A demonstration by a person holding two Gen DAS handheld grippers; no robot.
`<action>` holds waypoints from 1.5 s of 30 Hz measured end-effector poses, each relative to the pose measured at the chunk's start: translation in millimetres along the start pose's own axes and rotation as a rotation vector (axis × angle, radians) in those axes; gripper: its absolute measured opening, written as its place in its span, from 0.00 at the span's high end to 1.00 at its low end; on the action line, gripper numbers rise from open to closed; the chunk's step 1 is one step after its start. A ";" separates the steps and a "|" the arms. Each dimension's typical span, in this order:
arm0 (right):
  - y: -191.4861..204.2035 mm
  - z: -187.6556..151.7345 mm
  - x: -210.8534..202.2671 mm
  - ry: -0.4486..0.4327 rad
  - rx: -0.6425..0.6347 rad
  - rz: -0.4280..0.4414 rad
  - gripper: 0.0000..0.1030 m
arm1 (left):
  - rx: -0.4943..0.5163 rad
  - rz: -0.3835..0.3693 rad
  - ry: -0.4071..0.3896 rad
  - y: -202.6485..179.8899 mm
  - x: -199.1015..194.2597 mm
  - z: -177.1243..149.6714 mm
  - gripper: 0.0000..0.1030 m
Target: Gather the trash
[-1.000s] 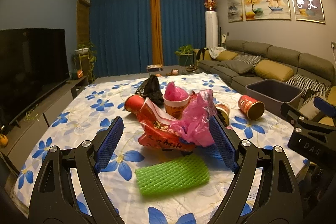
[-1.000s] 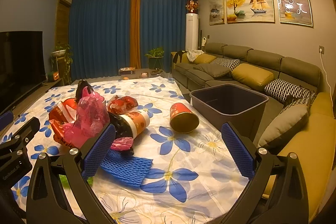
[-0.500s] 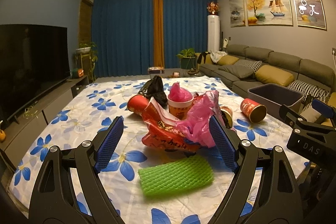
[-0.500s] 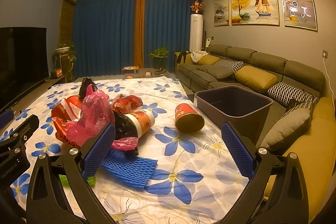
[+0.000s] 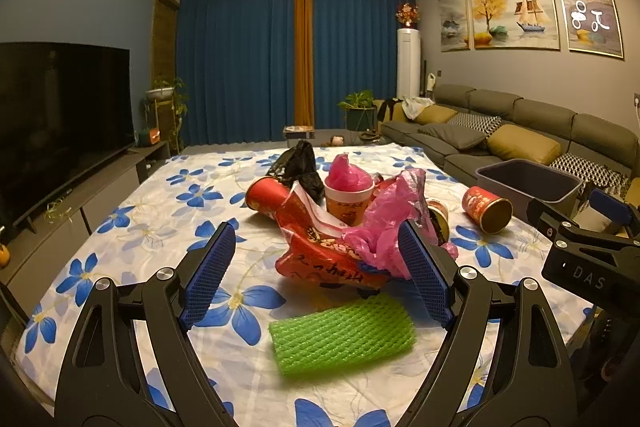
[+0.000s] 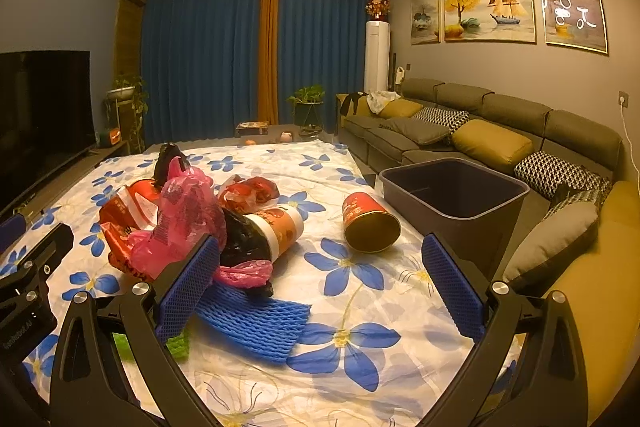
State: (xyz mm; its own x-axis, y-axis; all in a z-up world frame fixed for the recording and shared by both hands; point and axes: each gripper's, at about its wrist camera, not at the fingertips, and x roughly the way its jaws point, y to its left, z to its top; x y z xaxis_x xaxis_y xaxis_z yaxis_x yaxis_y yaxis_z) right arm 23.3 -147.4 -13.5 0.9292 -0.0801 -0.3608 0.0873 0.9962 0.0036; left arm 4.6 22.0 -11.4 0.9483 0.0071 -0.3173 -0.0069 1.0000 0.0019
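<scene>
Trash lies piled on the flowered tablecloth [image 5: 132, 227]: a red snack bag [image 5: 320, 251], a pink plastic bag [image 5: 384, 223], a cup stuffed with pink plastic [image 5: 348, 195], a black bag [image 5: 300, 167], a green foam net [image 5: 340, 335], a blue foam net [image 6: 256, 323] and a red can on its side [image 6: 370, 223]. A dark bin [image 6: 452, 195] stands off the table's right edge. My left gripper [image 5: 320, 279] is open and empty, above the green net. My right gripper [image 6: 320, 283] is open and empty, over the blue net.
A grey sofa [image 6: 480, 131] with cushions runs along the right wall behind the bin. A TV [image 5: 60, 123] on a low cabinet stands at the left. Blue curtains and plants are at the far end. A lying paper cup [image 6: 280, 227] holds black plastic.
Both views have tilted down slightly and drawn a little nearer the pile. No trash has moved and both grippers stay open.
</scene>
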 end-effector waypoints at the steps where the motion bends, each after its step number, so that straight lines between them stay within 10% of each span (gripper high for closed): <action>1: 0.4 -0.1 0.7 0.001 0.002 0.000 0.05 | -0.003 -0.001 0.000 1.1 -0.5 -0.1 0.20; 27: 10.7 -11.1 15.6 0.026 -0.018 0.030 0.12 | -0.023 0.020 0.023 21.7 11.3 -11.1 0.23; 37: 50.1 -10.0 31.7 0.093 -0.037 0.211 0.52 | -0.061 0.067 0.036 49.8 15.7 -19.3 0.30; 45: 83.6 2.1 45.5 0.078 -0.070 0.264 0.53 | -0.083 0.072 0.054 64.8 22.6 -25.2 0.31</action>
State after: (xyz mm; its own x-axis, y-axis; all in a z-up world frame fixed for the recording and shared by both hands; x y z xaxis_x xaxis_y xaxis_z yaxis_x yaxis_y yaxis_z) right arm 73.7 -67.8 -27.7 0.8857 0.1823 -0.4270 -0.1813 0.9825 0.0433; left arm 17.6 86.9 -42.4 0.9261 0.0766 -0.3695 -0.1026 0.9934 -0.0512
